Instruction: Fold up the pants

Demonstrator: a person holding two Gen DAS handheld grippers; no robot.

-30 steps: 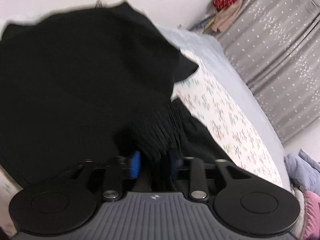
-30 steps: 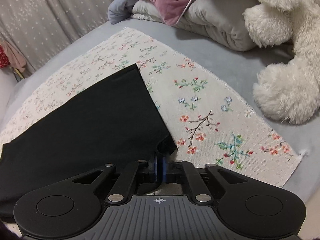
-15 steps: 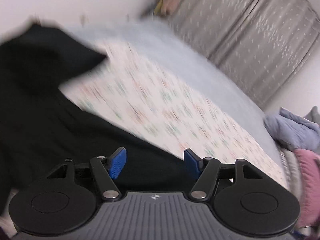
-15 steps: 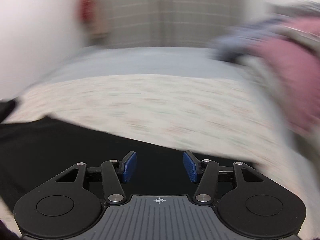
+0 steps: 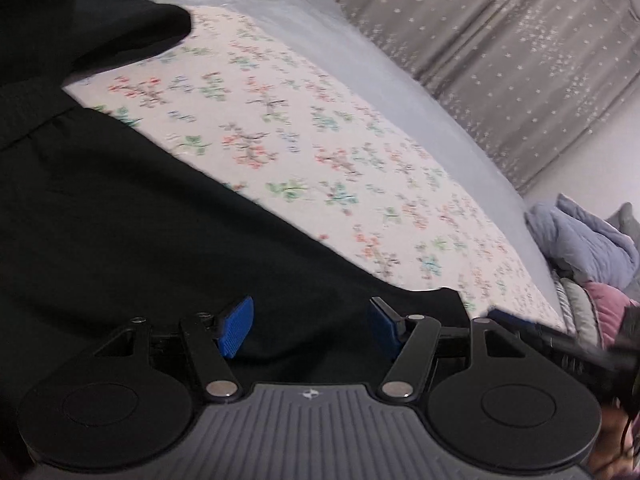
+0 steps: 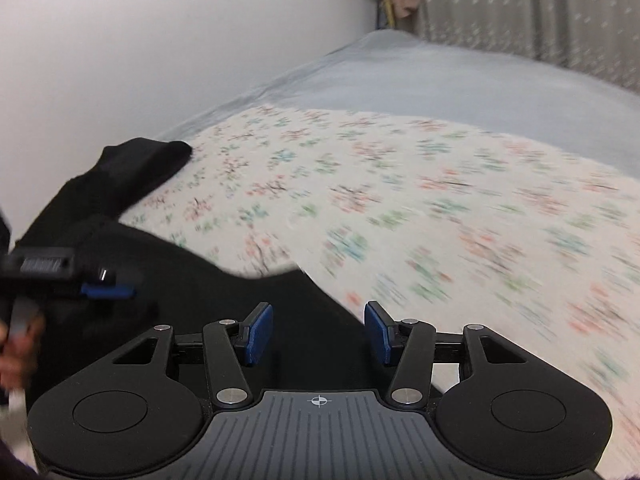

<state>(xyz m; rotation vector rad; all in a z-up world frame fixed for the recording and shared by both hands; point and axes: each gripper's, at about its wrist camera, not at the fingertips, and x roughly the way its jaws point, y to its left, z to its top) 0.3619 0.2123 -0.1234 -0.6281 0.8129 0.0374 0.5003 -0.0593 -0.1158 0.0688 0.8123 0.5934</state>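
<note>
The black pants (image 5: 120,208) lie on a floral cloth (image 5: 304,136) spread over the bed. In the left wrist view they fill the left and lower part, with the gathered waistband at the far left. My left gripper (image 5: 310,328) is open and empty just above the pants' near edge. In the right wrist view the pants (image 6: 192,280) lie at lower left, one leg end reaching toward the wall. My right gripper (image 6: 318,334) is open and empty over the pants' corner. The left gripper (image 6: 76,276) shows blurred at the left edge there.
A pale blue sheet (image 6: 460,76) covers the bed beyond the floral cloth (image 6: 440,200). A white wall (image 6: 160,40) runs along the left. Grey starred curtains (image 5: 500,60) hang behind. A blue blanket (image 5: 580,240) and pink pillow (image 5: 608,308) are heaped at the right.
Both grippers were shut on the pants' edge a second ago. Both have since opened, let go and swung to face along the bed. The pants now lie flat.
</note>
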